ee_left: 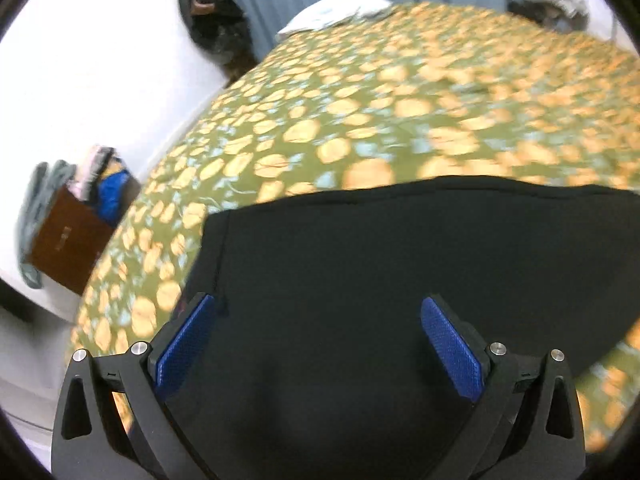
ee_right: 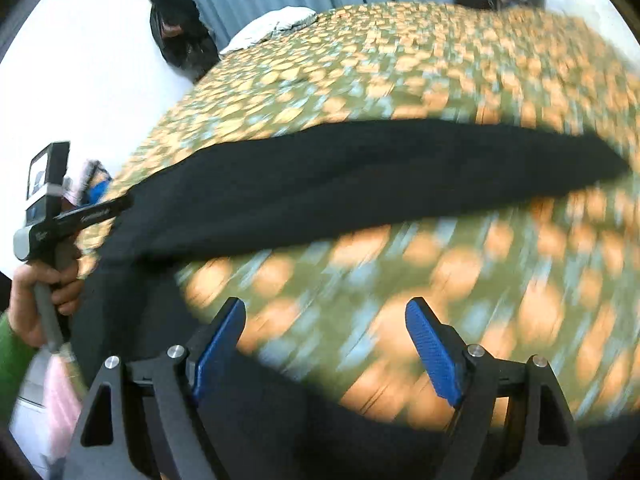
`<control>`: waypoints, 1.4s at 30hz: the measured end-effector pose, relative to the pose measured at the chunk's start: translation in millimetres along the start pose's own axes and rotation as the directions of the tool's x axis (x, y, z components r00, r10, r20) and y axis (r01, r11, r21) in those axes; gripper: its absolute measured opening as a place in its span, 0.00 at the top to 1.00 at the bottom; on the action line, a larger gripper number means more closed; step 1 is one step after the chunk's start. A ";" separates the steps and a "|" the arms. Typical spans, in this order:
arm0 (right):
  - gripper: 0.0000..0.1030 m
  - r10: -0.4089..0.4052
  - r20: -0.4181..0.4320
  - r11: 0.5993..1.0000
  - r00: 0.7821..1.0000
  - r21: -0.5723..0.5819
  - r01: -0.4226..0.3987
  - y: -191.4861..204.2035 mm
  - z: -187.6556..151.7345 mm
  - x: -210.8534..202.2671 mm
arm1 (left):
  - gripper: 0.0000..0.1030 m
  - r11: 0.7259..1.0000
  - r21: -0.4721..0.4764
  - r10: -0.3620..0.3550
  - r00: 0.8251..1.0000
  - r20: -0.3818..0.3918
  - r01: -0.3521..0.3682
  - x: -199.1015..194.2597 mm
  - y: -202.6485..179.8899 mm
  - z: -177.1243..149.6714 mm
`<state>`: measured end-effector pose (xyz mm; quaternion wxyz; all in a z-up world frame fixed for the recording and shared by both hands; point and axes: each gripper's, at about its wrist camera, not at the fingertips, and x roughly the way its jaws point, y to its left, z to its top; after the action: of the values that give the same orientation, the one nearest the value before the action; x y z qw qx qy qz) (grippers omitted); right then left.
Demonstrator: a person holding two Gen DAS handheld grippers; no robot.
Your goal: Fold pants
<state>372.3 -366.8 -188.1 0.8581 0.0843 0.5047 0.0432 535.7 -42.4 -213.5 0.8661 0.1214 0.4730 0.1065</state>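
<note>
Black pants (ee_right: 360,176) spread flat across the floral bed (ee_right: 400,60), ready for folding. Left tool (ee_left: 318,334) wide open over the pants, gripping nothing. Right tool (ee_right: 326,340) wide open, empty, just beside the pants, probably seeking an edge.

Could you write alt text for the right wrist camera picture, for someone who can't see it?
Black pants lie stretched across a bed's orange-and-green floral cover. The right gripper hovers open and empty over it, while a hand at the left edge holds the left gripper.
</note>
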 end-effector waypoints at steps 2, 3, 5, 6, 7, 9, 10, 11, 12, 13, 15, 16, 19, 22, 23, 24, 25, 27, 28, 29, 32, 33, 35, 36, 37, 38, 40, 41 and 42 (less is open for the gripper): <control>0.20 -0.053 -0.056 0.996 0.997 -0.078 0.049 -25.1 33.2 23.6 | 0.00 0.997 0.024 0.081 0.994 -0.067 -0.080 37.2 1.3 -3.4; 0.20 -0.069 -0.084 0.992 0.994 -0.112 0.059 -39.0 47.7 36.4 | 0.00 0.995 0.030 0.094 0.989 -0.110 -0.091 56.3 5.1 -11.2; 0.20 -0.096 -0.130 0.984 0.987 -0.162 0.074 -73.5 73.6 63.7 | 0.00 0.999 -0.051 -0.009 0.996 -0.090 0.005 68.1 21.7 -31.9; 0.20 -0.110 -0.141 0.981 0.984 -0.174 0.085 -90.3 82.9 73.0 | 0.00 0.991 -0.117 -0.063 0.997 -0.051 0.056 67.8 32.4 -40.8; 0.20 -0.104 -0.167 0.981 0.980 -0.177 0.073 -104.3 89.9 83.5 | 0.00 0.986 -0.146 -0.091 0.995 -0.030 0.086 67.5 37.1 -46.1; 0.20 -0.137 -0.230 0.976 0.964 -0.196 0.092 -144.0 100.9 107.4 | 0.00 0.983 -0.154 -0.099 0.995 -0.009 0.097 67.0 38.0 -49.5; 0.20 -0.153 -0.240 0.974 0.959 -0.203 0.105 -160.1 106.0 113.4 | 0.00 0.984 -0.151 -0.093 0.996 -0.003 0.092 67.1 36.7 -50.3; 0.20 -0.193 -0.244 0.968 0.950 -0.207 0.143 -182.3 112.6 118.1 | 0.00 0.985 -0.147 -0.085 0.996 0.002 0.085 67.5 35.1 -50.9; 0.19 -0.276 -0.246 0.955 0.929 -0.182 0.236 -219.4 122.9 119.4 | 0.00 0.987 -0.142 -0.076 0.997 0.006 0.076 68.4 33.4 -51.6; 0.18 -0.322 -0.245 0.946 0.914 -0.130 0.298 -247.1 130.8 115.3 | 0.00 0.989 -0.136 -0.065 0.998 0.012 0.066 68.3 31.0 -52.2; 0.18 -0.463 -0.254 0.868 0.849 0.067 0.493 -323.4 149.1 92.6 | 0.01 0.990 -0.132 -0.053 0.998 0.019 0.055 69.9 27.4 -52.7; 0.18 -0.483 -0.254 0.838 0.838 0.145 0.526 -347.9 154.3 80.9 | 0.01 0.989 -0.134 -0.051 0.998 0.024 0.054 69.8 27.2 -53.7; 0.17 -0.464 -0.169 0.807 0.869 0.323 0.494 -396.8 170.2 47.6 | 0.01 0.990 -0.133 -0.037 0.999 0.034 0.041 74.4 26.5 -55.5; 0.16 -0.371 -0.172 0.845 0.912 0.345 0.409 -407.5 174.4 59.1 | 0.01 0.992 -0.123 -0.020 0.999 0.040 0.024 74.1 23.0 -55.7; 0.16 -0.363 -0.200 0.845 0.910 0.340 0.412 -405.3 171.8 66.1 | 0.01 0.993 -0.119 -0.012 0.999 0.042 0.017 74.9 20.9 -54.4; 0.17 -0.355 -0.245 0.844 0.902 0.332 0.422 -403.7 165.8 76.7 | 0.01 0.994 -0.113 -0.003 0.999 0.046 0.008 73.8 19.7 -55.2; 0.31 -0.344 -0.247 0.845 0.906 0.339 0.413 -398.4 161.0 78.0 | 0.01 0.994 -0.107 0.007 0.999 0.049 -0.001 73.3 18.3 -55.1; 0.77 -0.366 -0.165 0.829 0.916 0.389 0.401 -388.1 149.9 61.4 | 0.01 0.995 -0.096 0.023 0.998 0.050 -0.018 73.0 15.5 -54.3; 0.92 -0.366 -0.113 0.827 0.924 0.415 0.379 -384.0 145.1 48.4 | 0.01 0.995 -0.092 0.028 0.998 0.051 -0.023 73.1 14.7 -53.9; 0.92 -0.344 -0.031 0.836 0.939 0.445 0.321 -376.7 138.4 29.8 | 0.01 0.996 -0.091 0.030 0.998 0.051 -0.025 73.1 14.6 -53.8; 0.93 -0.321 0.213 0.892 0.923 0.396 0.219 -327.3 98.5 -45.9 | 0.01 0.996 -0.092 0.029 0.998 0.050 -0.024 73.5 15.1 -52.9; 0.93 -0.318 0.253 0.903 0.914 0.373 0.211 -311.3 85.1 -60.6 | 0.01 0.995 -0.092 0.028 0.998 0.050 -0.023 73.5 15.2 -52.3; 0.93 -0.324 0.320 0.918 0.890 0.335 0.213 -272.6 36.2 -101.2 | 0.01 0.996 -0.091 0.027 0.999 0.047 -0.023 73.3 15.4 -51.1; 0.93 -0.342 0.344 0.912 0.874 0.345 0.221 -253.2 -2.1 -122.7 | 0.01 0.996 -0.088 0.031 0.998 0.045 -0.027 72.6 15.2 -50.2; 0.93 -0.373 0.338 0.899 0.864 0.363 0.246 -240.6 -34.6 -134.8 | 0.01 0.996 -0.083 0.038 0.998 0.046 -0.034 71.3 14.6 -49.4; 0.93 -0.402 0.325 0.885 0.856 0.379 0.271 -234.6 -56.3 -140.3 | 0.01 0.996 -0.071 0.057 0.997 0.047 -0.054 68.5 12.4 -48.4; 0.92 -0.483 0.215 0.829 0.849 0.426 0.363 -227.4 -112.4 -141.2 | 0.01 0.994 -0.041 0.103 0.994 0.048 -0.101 63.1 6.7 -46.9; 0.86 -0.492 0.148 0.809 0.858 0.442 0.388 -225.2 -135.2 -138.7 | 0.01 0.991 -0.019 0.133 0.990 0.042 -0.132 59.9 2.6 -45.7; 0.78 -0.491 0.079 0.785 0.868 0.472 0.401 -225.5 -155.5 -137.3 | 0.01 0.987 0.011 0.159 0.987 0.028 -0.159 56.2 -1.6 -43.7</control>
<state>167.2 -594.4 -186.7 0.8475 0.1576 0.4188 -0.2856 528.7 -22.3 -281.5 0.8604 0.1660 0.4507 0.1705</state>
